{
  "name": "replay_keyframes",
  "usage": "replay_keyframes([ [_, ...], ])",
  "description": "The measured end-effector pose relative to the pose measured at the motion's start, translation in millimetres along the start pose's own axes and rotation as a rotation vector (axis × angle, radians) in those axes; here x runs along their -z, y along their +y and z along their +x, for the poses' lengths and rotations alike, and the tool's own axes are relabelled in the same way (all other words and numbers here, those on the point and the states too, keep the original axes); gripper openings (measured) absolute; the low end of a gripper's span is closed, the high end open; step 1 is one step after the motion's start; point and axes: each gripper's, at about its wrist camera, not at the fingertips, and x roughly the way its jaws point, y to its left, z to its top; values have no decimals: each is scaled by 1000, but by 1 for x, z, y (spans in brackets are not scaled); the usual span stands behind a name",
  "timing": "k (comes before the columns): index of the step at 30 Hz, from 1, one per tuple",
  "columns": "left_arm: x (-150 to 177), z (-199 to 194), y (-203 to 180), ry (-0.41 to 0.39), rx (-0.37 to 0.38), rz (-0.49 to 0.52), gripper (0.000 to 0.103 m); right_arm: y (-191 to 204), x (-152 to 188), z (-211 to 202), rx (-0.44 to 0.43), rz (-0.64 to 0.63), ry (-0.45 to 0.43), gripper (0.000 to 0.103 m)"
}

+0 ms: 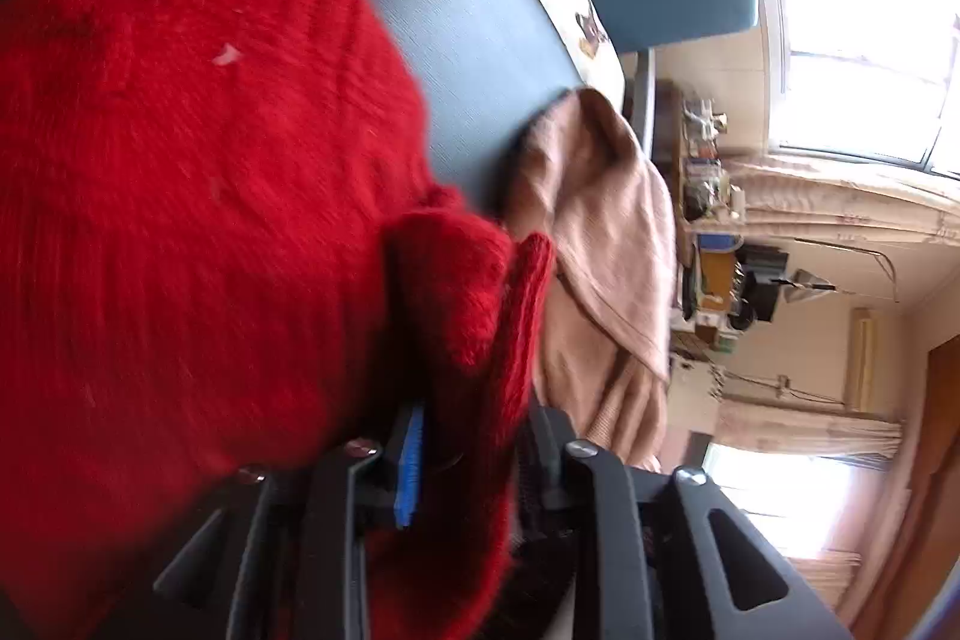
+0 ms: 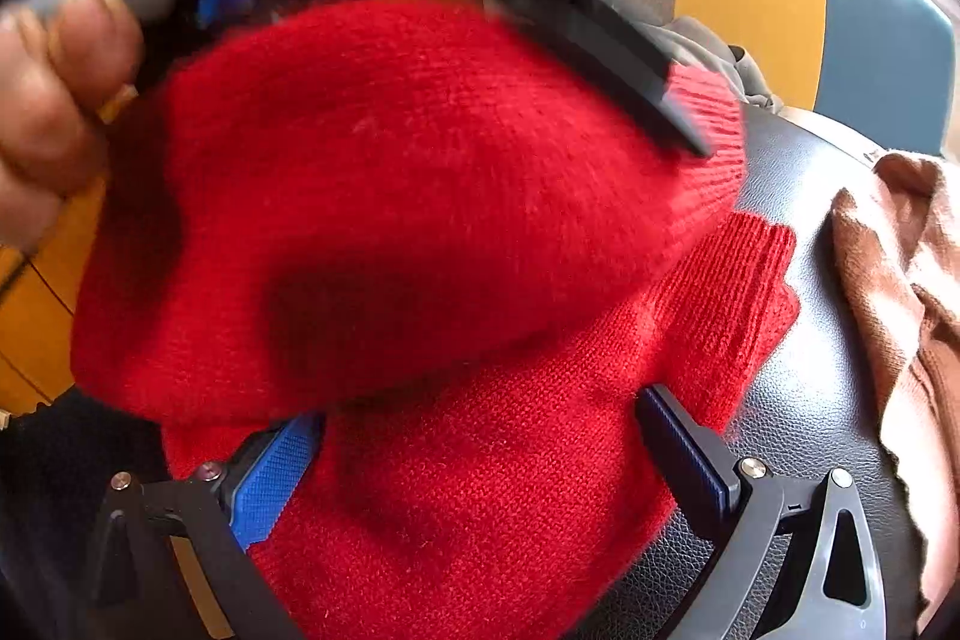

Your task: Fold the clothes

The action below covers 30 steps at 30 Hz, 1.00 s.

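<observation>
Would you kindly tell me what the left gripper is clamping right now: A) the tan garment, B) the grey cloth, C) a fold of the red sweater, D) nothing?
C: in the left wrist view the left gripper has its jaws shut on a fold of the red sweater, while the tan garment lies apart on the black surface.

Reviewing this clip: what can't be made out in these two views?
- Left wrist: left gripper fingertips buried in the red sweater, which also hides most of the black table.
- Right wrist: sweater's full shape, blurred and cut off by the edges.
- Both: the tan garment runs out of frame.
</observation>
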Motion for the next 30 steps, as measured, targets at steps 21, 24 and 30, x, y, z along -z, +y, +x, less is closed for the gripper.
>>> replay_keyframes([
  [21,10,-153,86,-223,-39,363,27,21,8,-65,-256,77,142,103],
  [24,20,-135,95,-205,-27,413,27,31,-7,-46,-409,117,168,103],
  [30,39,-86,79,-113,-32,583,27,50,-16,-22,-745,228,166,103],
])
